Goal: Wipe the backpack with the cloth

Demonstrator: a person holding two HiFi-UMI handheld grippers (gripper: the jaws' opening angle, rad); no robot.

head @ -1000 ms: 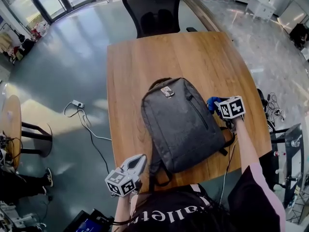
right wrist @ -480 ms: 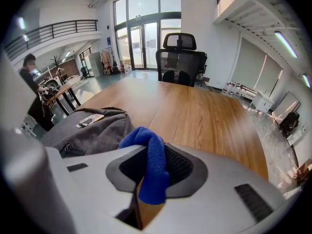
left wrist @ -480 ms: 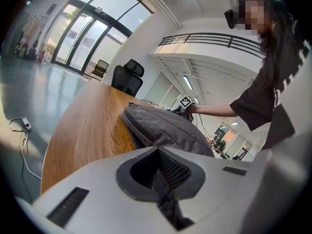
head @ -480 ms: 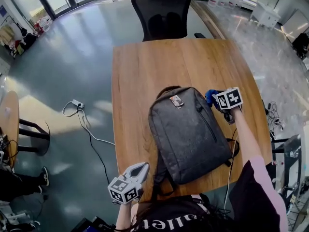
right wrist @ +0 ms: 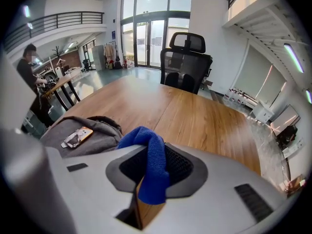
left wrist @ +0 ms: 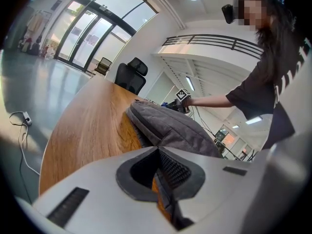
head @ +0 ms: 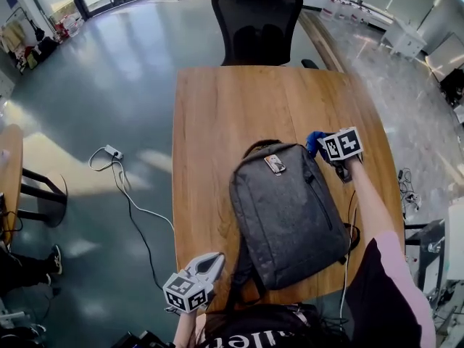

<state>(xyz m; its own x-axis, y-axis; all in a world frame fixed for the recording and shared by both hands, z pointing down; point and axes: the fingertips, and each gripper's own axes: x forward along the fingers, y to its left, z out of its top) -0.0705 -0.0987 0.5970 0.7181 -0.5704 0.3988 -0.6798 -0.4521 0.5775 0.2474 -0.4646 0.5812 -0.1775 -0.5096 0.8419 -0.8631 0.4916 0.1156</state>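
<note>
A grey backpack [head: 290,216] lies flat on the wooden table [head: 217,114], its top handle pointing away from me. My right gripper [head: 324,148] hovers at the backpack's far right corner, shut on a blue cloth [head: 315,142]. In the right gripper view the cloth [right wrist: 153,172] hangs folded over the jaws [right wrist: 146,150], with the backpack [right wrist: 92,135] just left of it. My left gripper [head: 208,265] is shut and holds nothing, at the table's near edge beside the backpack's straps. The left gripper view looks over its jaws [left wrist: 158,152] along the backpack [left wrist: 175,126].
A black office chair [head: 257,20] stands at the table's far end. A power cable [head: 119,176] trails over the floor on the left. A round side table [head: 11,187] is at the far left. Cables hang off the table's right edge.
My right gripper has carried the cloth along the backpack's right side toward its far end. The left gripper has stayed near the table's near edge.
</note>
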